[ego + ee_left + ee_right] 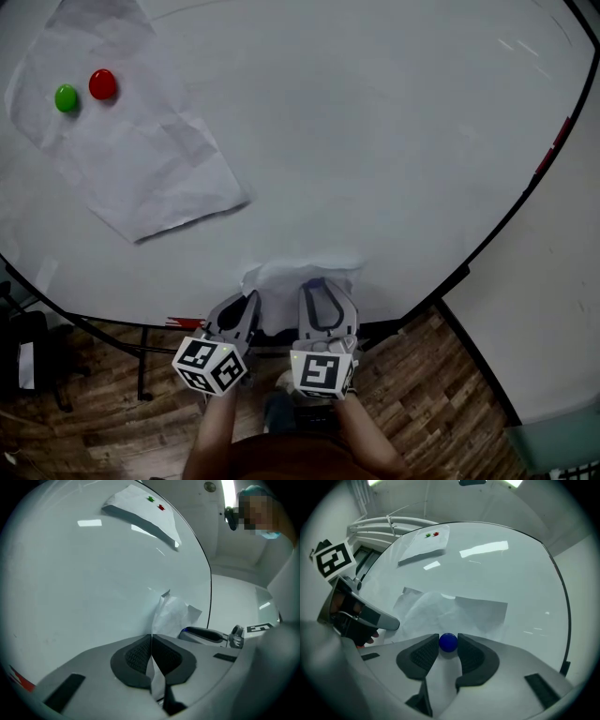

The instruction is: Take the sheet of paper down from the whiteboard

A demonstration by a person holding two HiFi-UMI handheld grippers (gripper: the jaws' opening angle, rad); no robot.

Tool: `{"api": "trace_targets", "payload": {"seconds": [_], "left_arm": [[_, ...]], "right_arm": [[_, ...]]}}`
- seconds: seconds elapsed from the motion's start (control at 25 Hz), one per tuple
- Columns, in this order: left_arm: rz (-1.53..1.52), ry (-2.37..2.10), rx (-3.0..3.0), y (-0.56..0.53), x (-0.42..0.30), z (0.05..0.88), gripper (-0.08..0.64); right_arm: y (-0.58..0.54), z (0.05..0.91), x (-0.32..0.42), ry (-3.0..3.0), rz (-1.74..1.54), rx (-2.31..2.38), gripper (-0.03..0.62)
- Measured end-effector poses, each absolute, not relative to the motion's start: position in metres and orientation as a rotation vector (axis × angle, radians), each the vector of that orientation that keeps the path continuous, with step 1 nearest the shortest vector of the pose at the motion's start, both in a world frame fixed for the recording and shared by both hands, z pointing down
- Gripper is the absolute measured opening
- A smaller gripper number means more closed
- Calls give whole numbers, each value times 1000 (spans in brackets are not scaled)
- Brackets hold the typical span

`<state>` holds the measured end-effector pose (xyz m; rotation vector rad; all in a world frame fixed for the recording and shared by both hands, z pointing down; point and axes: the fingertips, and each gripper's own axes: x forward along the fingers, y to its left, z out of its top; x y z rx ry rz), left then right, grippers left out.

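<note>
The right gripper view, unlike the left gripper view, shows the right gripper point(448, 645) clamped on a blue magnet point(448, 641) atop the crumpled sheet of paper point(461, 609). The left gripper view shows the left gripper point(151, 641) shut, pinching that sheet's edge. The sheet sits at the whiteboard's point(375, 141) lower edge, long axis along it.

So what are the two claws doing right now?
Left claw: closed on the sheet of paper.
Right claw: closed on the blue magnet.
</note>
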<state>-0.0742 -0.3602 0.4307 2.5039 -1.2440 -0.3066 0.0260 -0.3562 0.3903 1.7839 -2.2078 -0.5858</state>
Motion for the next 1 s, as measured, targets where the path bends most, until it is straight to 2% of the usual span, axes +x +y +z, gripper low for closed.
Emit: {"api": "trace_targets", "payload": {"seconds": [1.0], "left_arm": [[-366,-1191,2430,-358,-83,423,25]], "right_arm": [[-340,399,29,-2216,-567,1741,135]]}}
